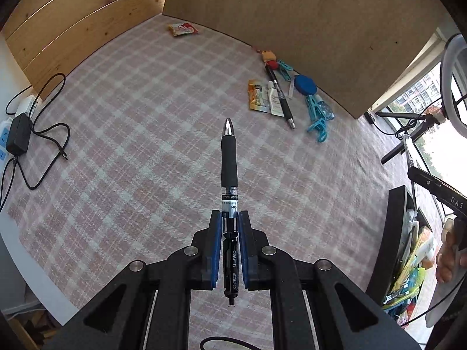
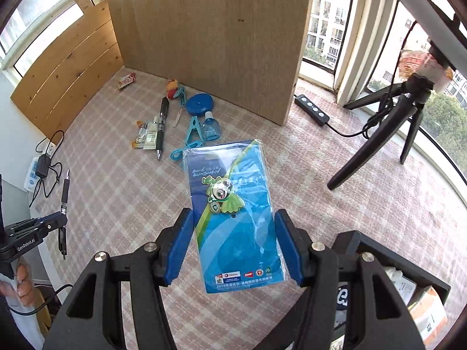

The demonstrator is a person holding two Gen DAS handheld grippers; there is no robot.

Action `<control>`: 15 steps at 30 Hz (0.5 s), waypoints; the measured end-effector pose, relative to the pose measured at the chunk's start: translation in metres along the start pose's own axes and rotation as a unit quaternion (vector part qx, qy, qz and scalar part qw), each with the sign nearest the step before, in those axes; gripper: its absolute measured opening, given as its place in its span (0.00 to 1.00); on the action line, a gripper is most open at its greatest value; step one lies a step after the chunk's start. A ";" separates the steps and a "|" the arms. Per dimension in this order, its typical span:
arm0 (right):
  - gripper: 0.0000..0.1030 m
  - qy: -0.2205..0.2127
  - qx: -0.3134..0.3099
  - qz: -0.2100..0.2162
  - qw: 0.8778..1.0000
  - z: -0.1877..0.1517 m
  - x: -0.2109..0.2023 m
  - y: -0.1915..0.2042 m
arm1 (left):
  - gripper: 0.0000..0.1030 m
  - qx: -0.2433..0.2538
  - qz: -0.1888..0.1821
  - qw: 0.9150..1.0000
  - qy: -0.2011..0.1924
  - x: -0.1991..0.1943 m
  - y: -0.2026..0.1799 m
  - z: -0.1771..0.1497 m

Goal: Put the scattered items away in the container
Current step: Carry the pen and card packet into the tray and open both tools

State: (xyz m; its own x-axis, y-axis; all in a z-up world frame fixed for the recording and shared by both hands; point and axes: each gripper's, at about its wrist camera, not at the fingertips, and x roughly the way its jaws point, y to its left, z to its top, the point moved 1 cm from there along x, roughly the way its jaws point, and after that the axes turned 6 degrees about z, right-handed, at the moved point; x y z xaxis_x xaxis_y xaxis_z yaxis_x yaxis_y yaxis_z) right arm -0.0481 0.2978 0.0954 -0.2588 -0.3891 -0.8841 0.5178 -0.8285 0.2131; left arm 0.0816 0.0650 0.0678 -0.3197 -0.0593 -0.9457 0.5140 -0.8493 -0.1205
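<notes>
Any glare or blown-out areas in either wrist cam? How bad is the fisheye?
Left wrist: window at right edge blown out; specular highlight on the pen tip in the left tongs; cloth evenly lit, edges bowed. Right wrist: glare on the wrap of the badge card in the right tongs; windows bright, tripod in sharp focus; strong barrel curve.

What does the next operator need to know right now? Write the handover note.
Left gripper: jaws shut on a black pen, held above the cloth.
Right gripper: jaws shut on a blue badge card in plastic wrap.
Container: black bin at lower right, already holding several items.
Left on the plaid cloth: second pen, sachets, blue clips, blue round case, small toy, snack packet.
Next: drop both held items in the bin, then collect the rest.
</notes>
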 end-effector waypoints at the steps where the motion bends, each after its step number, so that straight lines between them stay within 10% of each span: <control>1: 0.54 -0.007 0.005 -0.007 1.000 -0.001 -0.010 -0.003 | 0.10 0.012 -0.006 1.000 -0.001 -0.002 -0.010 0.000; 8: 0.54 -0.047 0.084 -0.066 0.993 -0.055 -0.081 -0.056 | 0.10 0.116 -0.060 0.991 0.000 -0.016 -0.085 -0.007; 15: 0.54 -0.063 0.195 -0.137 0.969 -0.145 -0.145 -0.128 | 0.10 0.234 -0.122 0.964 0.018 -0.037 -0.183 -0.037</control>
State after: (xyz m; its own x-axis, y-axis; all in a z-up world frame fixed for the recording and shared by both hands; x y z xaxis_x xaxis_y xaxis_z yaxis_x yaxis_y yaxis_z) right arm 0.0418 0.5188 0.1360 -0.4532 -0.1588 -0.8771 0.0748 -0.9873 0.1401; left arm 0.0289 0.2420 0.1141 -0.3538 0.1827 -0.9173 0.0084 -0.9801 -0.1984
